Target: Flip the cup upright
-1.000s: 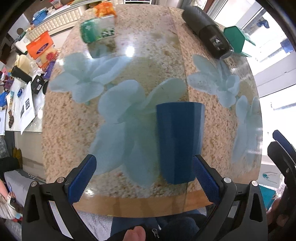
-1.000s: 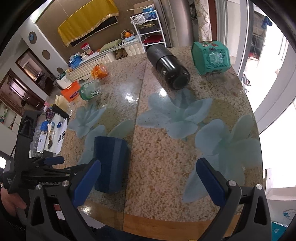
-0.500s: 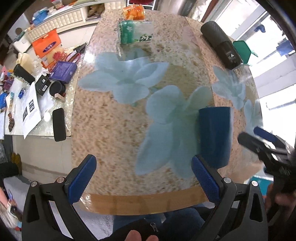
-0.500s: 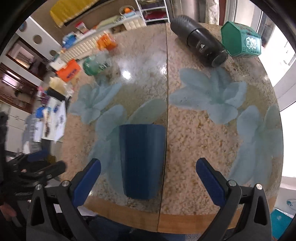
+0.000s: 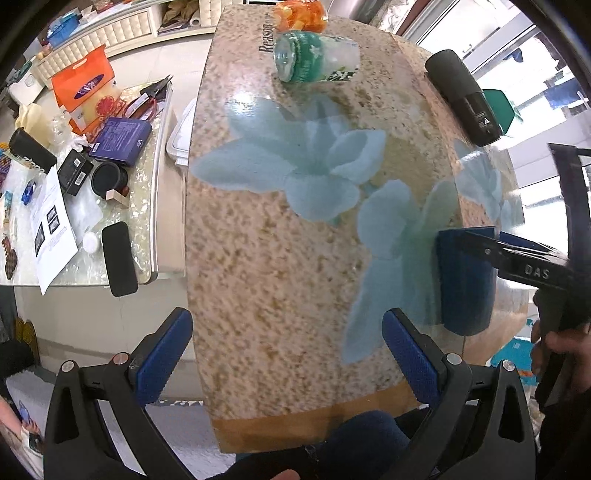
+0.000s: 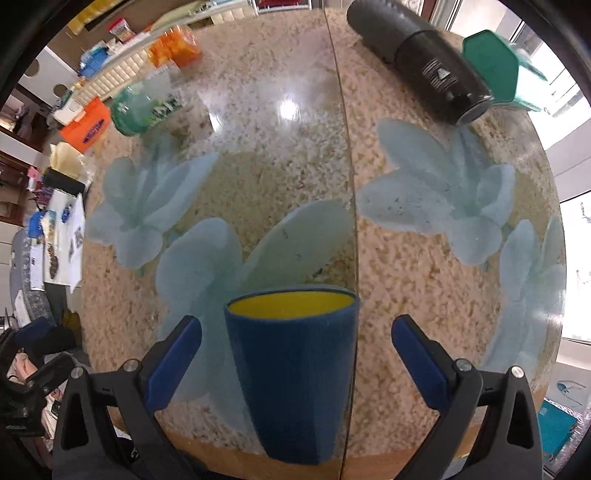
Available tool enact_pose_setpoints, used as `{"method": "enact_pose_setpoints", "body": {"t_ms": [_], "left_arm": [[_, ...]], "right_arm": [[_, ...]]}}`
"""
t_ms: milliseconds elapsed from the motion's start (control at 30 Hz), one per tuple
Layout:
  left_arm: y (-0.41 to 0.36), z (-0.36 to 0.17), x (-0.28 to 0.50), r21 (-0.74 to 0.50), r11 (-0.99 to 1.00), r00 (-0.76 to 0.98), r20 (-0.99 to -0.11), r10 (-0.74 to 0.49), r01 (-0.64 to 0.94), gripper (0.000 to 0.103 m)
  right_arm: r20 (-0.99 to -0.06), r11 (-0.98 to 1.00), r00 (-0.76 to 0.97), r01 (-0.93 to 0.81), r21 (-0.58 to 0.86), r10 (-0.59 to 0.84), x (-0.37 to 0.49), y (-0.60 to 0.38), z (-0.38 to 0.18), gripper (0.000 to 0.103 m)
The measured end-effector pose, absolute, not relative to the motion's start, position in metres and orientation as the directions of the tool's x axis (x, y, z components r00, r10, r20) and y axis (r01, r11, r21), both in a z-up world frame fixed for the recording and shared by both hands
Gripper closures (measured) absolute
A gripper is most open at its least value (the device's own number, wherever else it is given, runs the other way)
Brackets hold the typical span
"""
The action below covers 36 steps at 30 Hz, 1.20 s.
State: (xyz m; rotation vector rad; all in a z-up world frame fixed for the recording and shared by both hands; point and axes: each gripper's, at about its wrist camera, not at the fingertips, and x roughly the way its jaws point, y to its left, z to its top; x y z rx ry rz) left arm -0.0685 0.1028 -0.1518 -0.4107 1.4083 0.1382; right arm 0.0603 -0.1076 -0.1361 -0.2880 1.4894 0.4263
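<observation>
The dark blue cup (image 6: pixel 293 373) with a yellow inside lies on its side near the table's front edge, its mouth facing away from the right wrist camera. My right gripper (image 6: pixel 295 354) is open, with its blue pads either side of the cup and gaps on both sides. In the left wrist view the cup (image 5: pixel 463 291) is at the far right, partly hidden by the right gripper (image 5: pixel 517 258). My left gripper (image 5: pixel 286 354) is open and empty, left of the cup, above the table's front part.
The glossy stone table (image 6: pixel 295 155) has pale blue flowers. At the back lie a black cylinder (image 6: pixel 421 62), a green box (image 6: pixel 491 62), a green-labelled bottle (image 5: pixel 317 61) and an orange packet (image 5: pixel 301 14). A cluttered side counter (image 5: pixel 74 177) stands left.
My right gripper has moved in low around the cup, whose yellow mouth now shows. My left gripper has swung left, so the cup has slid to its view's right edge.
</observation>
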Motion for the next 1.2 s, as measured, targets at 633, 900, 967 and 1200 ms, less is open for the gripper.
{"method": "enact_pose_setpoints", "body": {"t_ms": [633,900,967,1200], "left_arm": [[0.134,-0.175,-0.063,-0.230,0.902,0.134,-0.972,-0.193,-0.366,0.000],[0.127,-0.174,-0.066,-0.228,0.906,0.131,-0.972,-0.193,-0.356,0.000],[0.126,-0.174,-0.066,-0.226,0.907,0.129,-0.973,-0.192,-0.355,0.000],[0.111,-0.171,-0.069,-0.207,0.919,0.123,-0.977,-0.175,-0.335,0.000]], "right_arm": [[-0.995,0.897,-0.095,-0.439,0.040,-0.002,0.066,-0.095,-0.192,0.029],[-0.994,0.893,-0.050,-0.437,0.110,0.098,0.054,-0.115,-0.161,0.030],[-0.992,0.891,-0.021,-0.439,0.118,0.121,0.055,-0.118,-0.151,0.030],[-0.964,0.885,0.128,-0.439,0.154,0.232,0.060,-0.138,-0.116,0.030]]}}
